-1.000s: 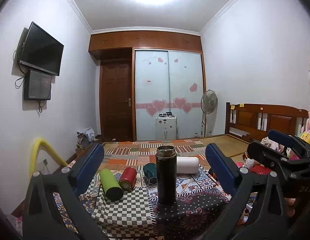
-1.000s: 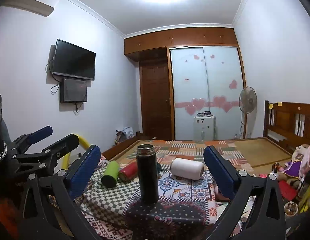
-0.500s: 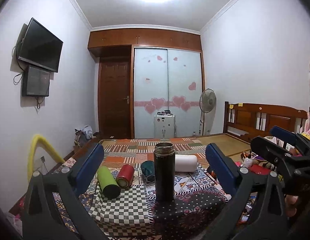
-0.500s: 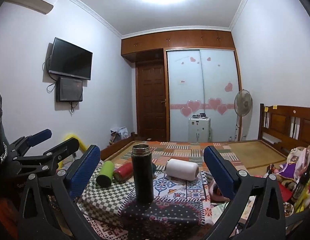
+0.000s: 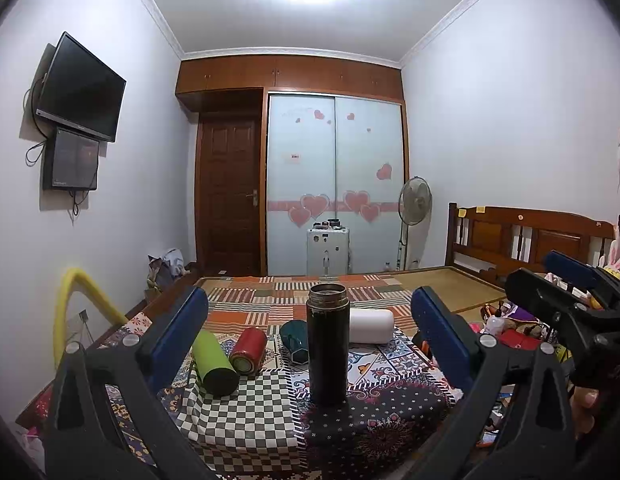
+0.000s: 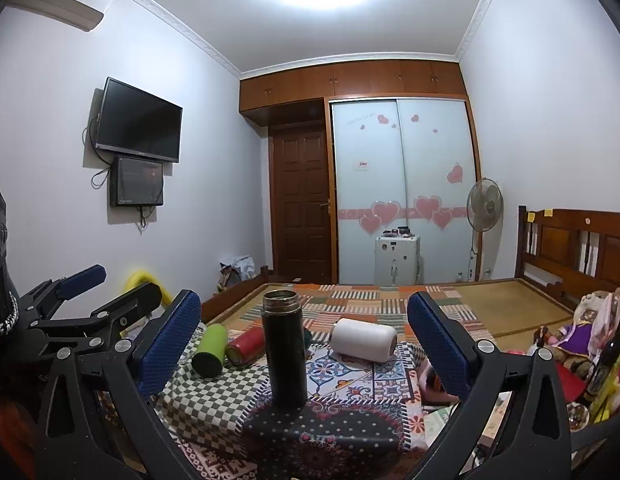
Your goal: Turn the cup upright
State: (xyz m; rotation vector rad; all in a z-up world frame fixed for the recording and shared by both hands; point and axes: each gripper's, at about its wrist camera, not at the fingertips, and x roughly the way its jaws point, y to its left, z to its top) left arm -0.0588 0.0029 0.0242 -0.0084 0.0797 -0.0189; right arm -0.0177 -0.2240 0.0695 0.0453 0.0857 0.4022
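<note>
Here, patchwork tablecloth (image 5: 246, 420), bedrm.

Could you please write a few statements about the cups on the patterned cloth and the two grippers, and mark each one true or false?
1. The black cup stands upright with its mouth open. True.
2. The green cup stands upright. False: it lies on its side beside the red cup.
3. The left gripper is shut on the black cup. False: its jaws are wide open, holding nothing.
4. The white cup lies on its side. True.
5. The right gripper is open and empty. True.
</note>
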